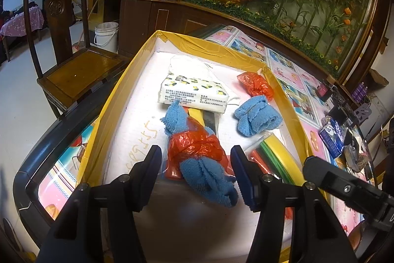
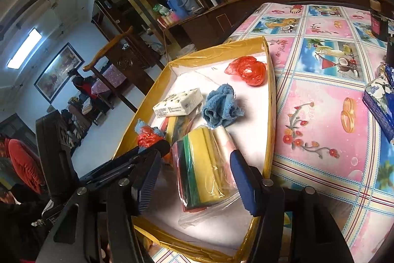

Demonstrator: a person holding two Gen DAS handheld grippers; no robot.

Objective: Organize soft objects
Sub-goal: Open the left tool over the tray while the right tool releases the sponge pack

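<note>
the left gripper (image 1: 195, 174) hangs with its dark blue pads spread wide either side of the blue terry cloth wrapped in crumpled orange plastic film (image 1: 197, 154), not visibly pressing it; the right gripper (image 2: 194, 179) is likewise wide apart, straddling the clear bag of yellow, green and red sponges (image 2: 206, 164) without clamping it. both bundles lie at the near end of the yellow-taped shallow white tray (image 1: 118, 90), with the loose rolled blue terry cloth (image 1: 256, 118) toward the tray's middle, the white lemon-print tissue pack (image 1: 192, 94) beyond the wrapped cloth, and the small crumpled orange plastic bag (image 1: 256, 84) near the tray's far right wall. the likely trouble: the film is slippery and loosely wound, so a pinch there could catch plastic alone and let the cloth slide out, and the sponge bag's slack wrapper could do the same. the two grippers are also near each other and could collide if both close in together. the left view shows a folded white cloth (image 1: 189, 64) behind the tissue pack and handwriting on the tray floor; the right view shows the sponge bag whole and the patterned pink and blue tablecloth (image 2: 320, 100) beside the tray.
</note>
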